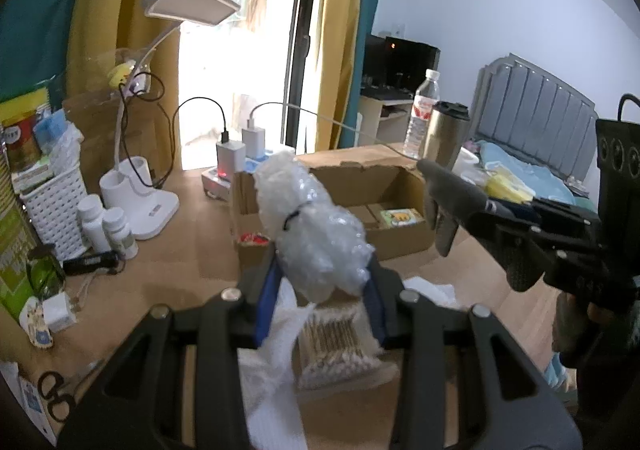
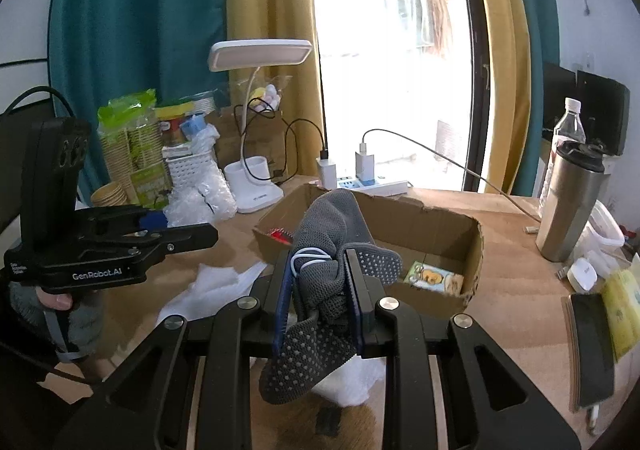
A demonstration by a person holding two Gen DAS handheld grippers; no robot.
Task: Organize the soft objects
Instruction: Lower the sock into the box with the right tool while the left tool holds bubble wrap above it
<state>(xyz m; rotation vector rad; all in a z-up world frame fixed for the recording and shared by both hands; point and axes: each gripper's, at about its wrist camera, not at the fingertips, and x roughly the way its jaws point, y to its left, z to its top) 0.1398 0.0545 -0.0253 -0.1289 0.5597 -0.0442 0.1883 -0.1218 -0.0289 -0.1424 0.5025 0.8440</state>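
The left gripper (image 1: 320,286) has its jaws pinching a tied bubble-wrap bundle (image 1: 312,218), raised above the worktop (image 1: 192,226) near the cardboard box (image 2: 440,234). The right gripper (image 2: 318,290) has its jaws clamped on a grey dotted sock (image 2: 328,242), also held before the box. The bundle hides part of the box interior; the white wrapping (image 2: 224,282) beneath is partly covered.

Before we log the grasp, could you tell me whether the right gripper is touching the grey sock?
Touching: the right wrist view shows the right gripper clamped on the grey sock.
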